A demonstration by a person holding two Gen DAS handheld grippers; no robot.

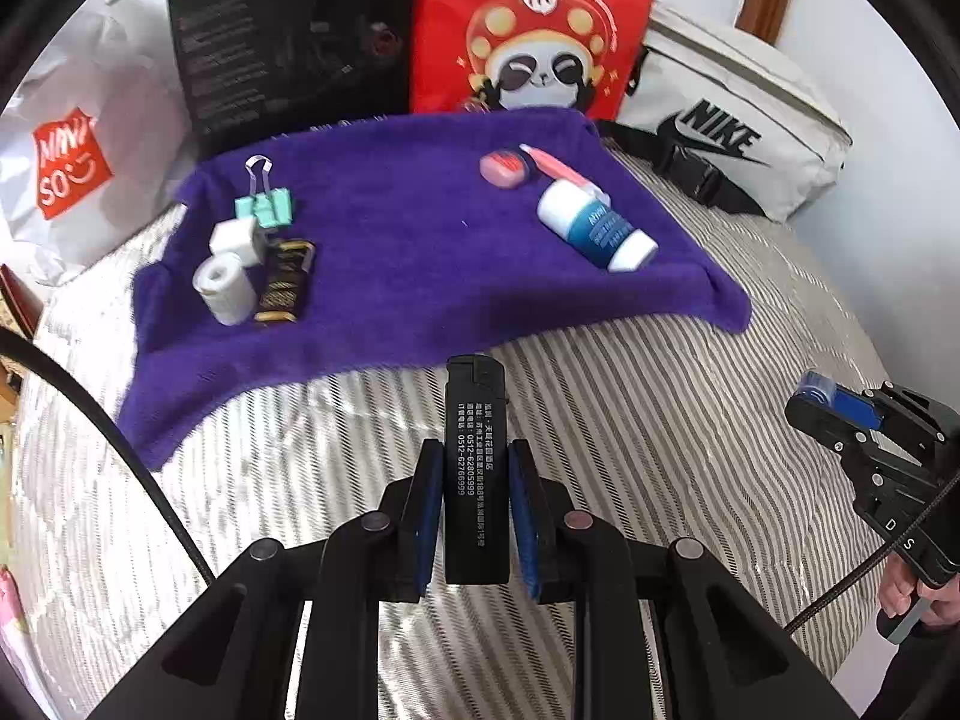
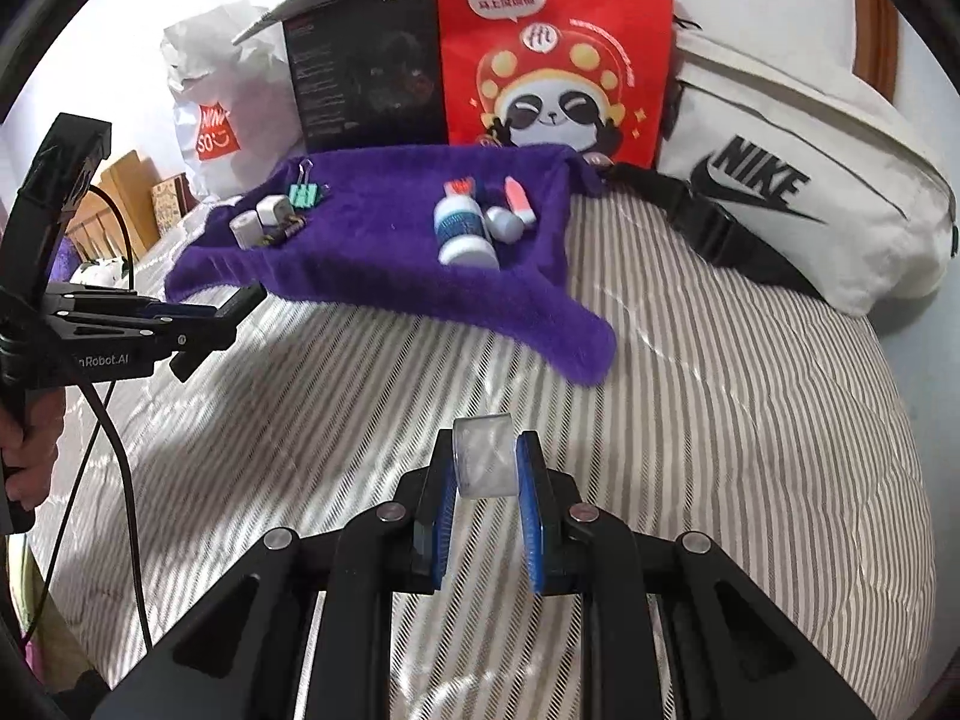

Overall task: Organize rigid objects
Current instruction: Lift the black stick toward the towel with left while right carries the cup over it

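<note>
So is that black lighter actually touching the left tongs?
Touching. The left wrist view shows the lighter clamped upright between the left tongs, both blue pads pressed against its sides.

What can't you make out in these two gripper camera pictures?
- Left wrist view: the lower end of the black lighter is hidden between the left gripper pads.
- Right wrist view: the clear roll in the right gripper is blurred; its kind is unclear.
- Both views: the dark packet beside the white rolls is partly covered, its print too small.
</note>
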